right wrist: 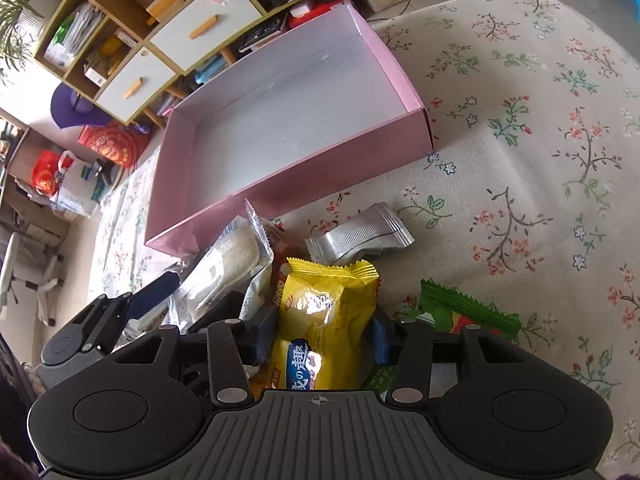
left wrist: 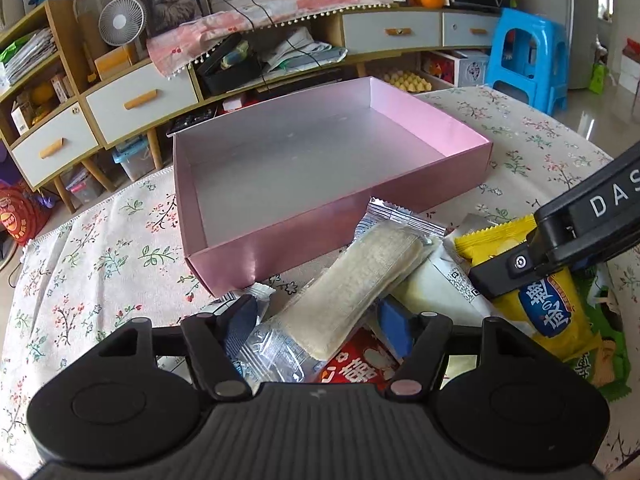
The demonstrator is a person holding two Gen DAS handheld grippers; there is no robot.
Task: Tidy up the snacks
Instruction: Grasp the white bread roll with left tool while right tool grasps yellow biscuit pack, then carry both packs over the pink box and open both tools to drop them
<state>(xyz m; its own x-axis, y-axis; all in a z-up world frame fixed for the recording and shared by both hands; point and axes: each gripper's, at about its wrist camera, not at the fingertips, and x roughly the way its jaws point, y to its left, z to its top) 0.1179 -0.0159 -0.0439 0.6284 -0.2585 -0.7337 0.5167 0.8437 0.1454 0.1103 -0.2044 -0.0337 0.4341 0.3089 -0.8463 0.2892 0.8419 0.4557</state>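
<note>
Left wrist view: I have the left gripper (left wrist: pixel 320 328) clamped on the clear-wrapped wafer bar (left wrist: pixel 360 280), its long axis running from the jaws toward the pink box (left wrist: pixel 248 252) just beyond. Right wrist view: the right gripper (right wrist: pixel 320 340) straddles the yellow packet (right wrist: pixel 320 320), lengthwise to its fingers; whether the pads press it I cannot tell.

I count one pink box (right wrist: pixel 280 184), one clear-wrapped wafer (left wrist: pixel 360 280), one yellow packet (right wrist: pixel 320 320), one silver packet (right wrist: pixel 360 236), one green packet (right wrist: pixel 468 308), one red packet (left wrist: pixel 360 364) at six o'clock
</note>
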